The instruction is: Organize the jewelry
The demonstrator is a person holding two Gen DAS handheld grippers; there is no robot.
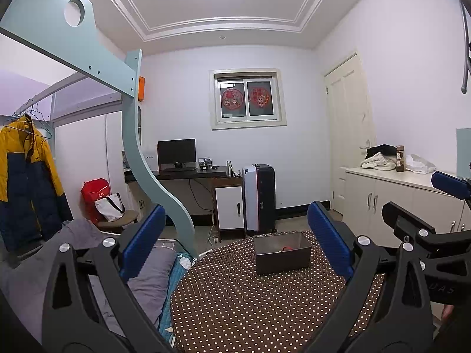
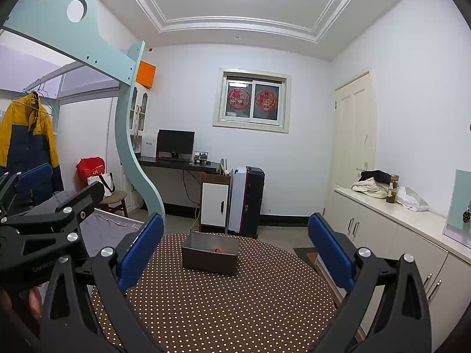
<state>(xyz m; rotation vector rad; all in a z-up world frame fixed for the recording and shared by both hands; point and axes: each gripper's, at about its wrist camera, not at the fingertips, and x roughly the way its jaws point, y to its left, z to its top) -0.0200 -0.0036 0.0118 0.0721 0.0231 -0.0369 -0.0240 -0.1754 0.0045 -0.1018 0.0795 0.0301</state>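
Observation:
A dark grey open box [image 1: 282, 253] stands on the far part of a round table with a brown polka-dot cloth [image 1: 235, 300]. A small red item [image 1: 286, 248] lies inside it, also glimpsed in the right wrist view as an orange-red piece [image 2: 219, 250] in the box [image 2: 210, 254]. My left gripper [image 1: 235, 241] is open, held above the near table, well short of the box. My right gripper [image 2: 235, 247] is open too, with nothing between its blue pads [image 2: 141, 253]. Each gripper shows at the edge of the other's view.
A bed with grey bedding [image 1: 141, 282] lies left of the table beside a pale blue bunk frame [image 1: 153, 176]. White cabinets [image 2: 382, 235] run along the right. A suitcase [image 1: 263, 197] and desk [image 1: 188, 173] stand beyond the table.

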